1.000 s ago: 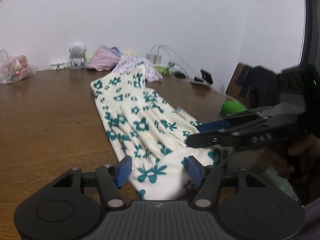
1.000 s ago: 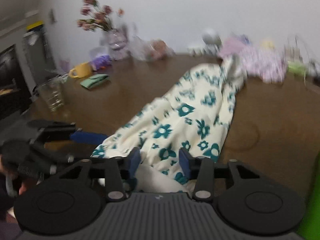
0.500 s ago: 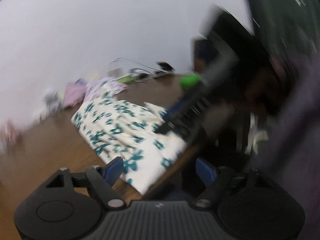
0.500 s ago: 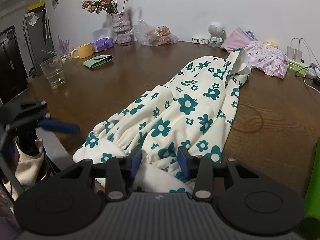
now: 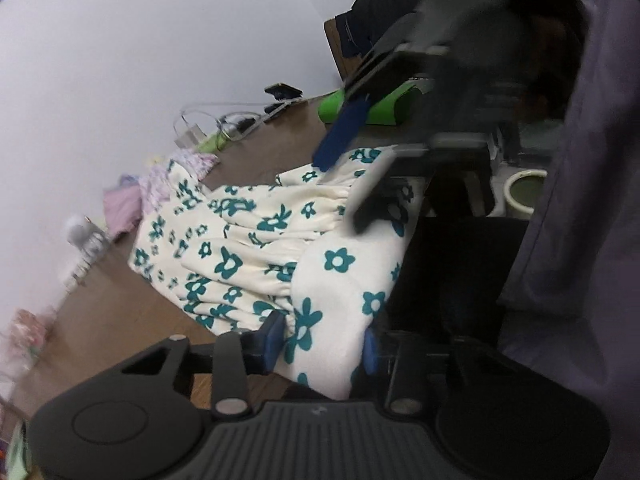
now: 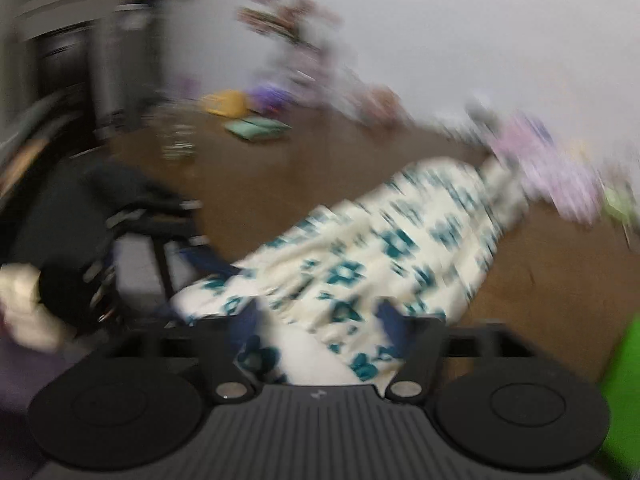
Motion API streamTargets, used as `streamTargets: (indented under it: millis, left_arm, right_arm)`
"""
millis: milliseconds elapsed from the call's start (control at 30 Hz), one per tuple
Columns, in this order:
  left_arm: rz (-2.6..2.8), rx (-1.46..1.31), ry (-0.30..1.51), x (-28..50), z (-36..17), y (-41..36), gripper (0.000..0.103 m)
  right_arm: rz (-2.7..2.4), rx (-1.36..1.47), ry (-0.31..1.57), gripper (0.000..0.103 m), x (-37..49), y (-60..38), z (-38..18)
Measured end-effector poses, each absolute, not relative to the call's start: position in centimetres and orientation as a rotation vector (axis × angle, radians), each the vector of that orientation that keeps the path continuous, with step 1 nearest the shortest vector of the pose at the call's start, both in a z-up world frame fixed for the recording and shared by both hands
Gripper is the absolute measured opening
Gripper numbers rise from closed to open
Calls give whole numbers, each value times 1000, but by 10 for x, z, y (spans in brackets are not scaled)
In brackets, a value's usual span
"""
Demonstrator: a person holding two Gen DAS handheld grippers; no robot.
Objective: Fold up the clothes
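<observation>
Left wrist view tilts hard, and in it I see the floral garment [image 5: 256,248], cream with teal flowers, stretched along the brown bench [image 5: 120,320] from the far clutter down to the near edge, where its hem hangs over. My left gripper [image 5: 324,340] has that hem corner between its blue pads, and its jaws are closing on it; the cloth fills the gap and the pads touch it on both sides, so I read it as a grip. Further along the same hem I see my right gripper [image 5: 352,176] from outside, one blue finger above the fabric and one dark finger below, spread well apart. A green object [image 5: 376,108] sits on the bench behind it, a tangle of cables [image 5: 224,128] lies near the wall, and a pile of pink and lilac clothes [image 5: 160,184] touches the garment's far end. A grey-purple sleeve [image 5: 580,160] fills the right of the picture. The right wrist view is badly blurred: the garment [image 6: 380,248] runs from between the right gripper's [image 6: 316,324] fingers up toward the far clothes [image 6: 552,168], the jaws are opening and stand wide with cloth lying loose between them, and the left gripper [image 6: 200,256] shows dimly at the hem's other corner
</observation>
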State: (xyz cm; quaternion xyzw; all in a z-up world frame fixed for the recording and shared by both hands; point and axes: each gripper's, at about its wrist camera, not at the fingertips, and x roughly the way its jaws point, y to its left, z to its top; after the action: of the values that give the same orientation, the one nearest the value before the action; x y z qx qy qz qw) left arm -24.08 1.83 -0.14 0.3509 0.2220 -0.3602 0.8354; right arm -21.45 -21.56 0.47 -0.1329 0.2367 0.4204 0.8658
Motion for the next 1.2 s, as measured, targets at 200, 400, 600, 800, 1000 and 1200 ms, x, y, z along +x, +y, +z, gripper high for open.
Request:
streamTargets:
  millis: [200,400,600,800,1000,1200]
  left_arm:
    - [-847,653,619,-218,19,21,30]
    - [-879,506,744,-202,32,26,25]
    - [-941,470,775,-212,39,25,22]
    - [-962,519,715,-228,49,29,30]
    - [-903,740,484,-259,37,38,64]
    - [-850,834,398,-259,18,48,64]
  right_arm:
    - [1031,-453,425,87,-221,-219,-19]
    - [1060,-471,384,78,-219,-217,-35]
    - [1099,-382,416,42,-214,-240,-27]
    - [1147,-409,442,35,-224,-245,-20]
    - [1198,-245,564,28,-189,-254,-10]
    - [1208,-143,718,28,-159,-250,-2]
